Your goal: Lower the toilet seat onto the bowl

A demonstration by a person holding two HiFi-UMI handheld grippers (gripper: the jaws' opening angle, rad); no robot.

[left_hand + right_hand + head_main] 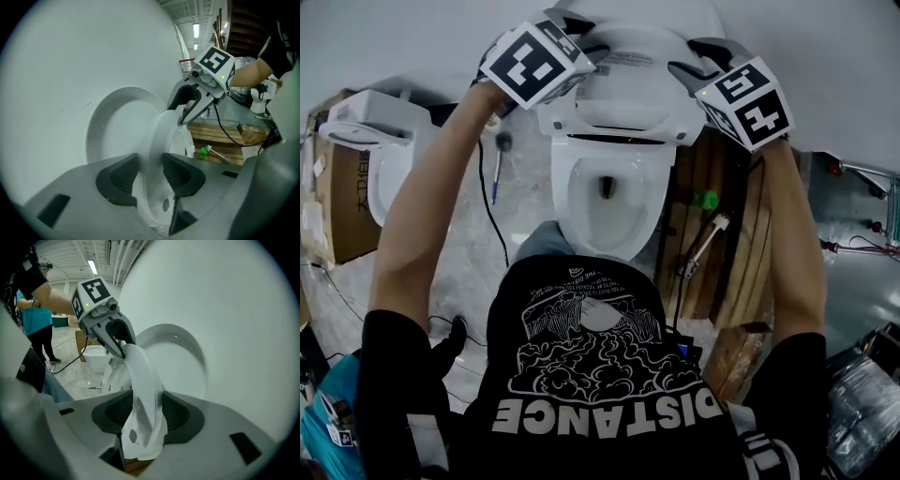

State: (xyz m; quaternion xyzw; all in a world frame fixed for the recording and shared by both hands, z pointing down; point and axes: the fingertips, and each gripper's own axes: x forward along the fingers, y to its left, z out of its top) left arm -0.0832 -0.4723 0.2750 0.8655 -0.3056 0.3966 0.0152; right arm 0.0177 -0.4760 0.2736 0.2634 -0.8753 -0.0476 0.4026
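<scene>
You stand over the toilet bowl [570, 192]. The toilet seat [140, 373] is raised at the back of the bowl, a little apart from the lid [117, 126] behind it. Your left gripper [150, 176] is clenched on the seat's left edge above the bowl, and your right gripper [147, 409] on its right edge.

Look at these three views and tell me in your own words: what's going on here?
A person stands over the bowl with a gripper in each hand. The left gripper and the right gripper are each closed on one side edge of the toilet seat, which is raised off the bowl. The seat has not yet been lowered.
</scene>
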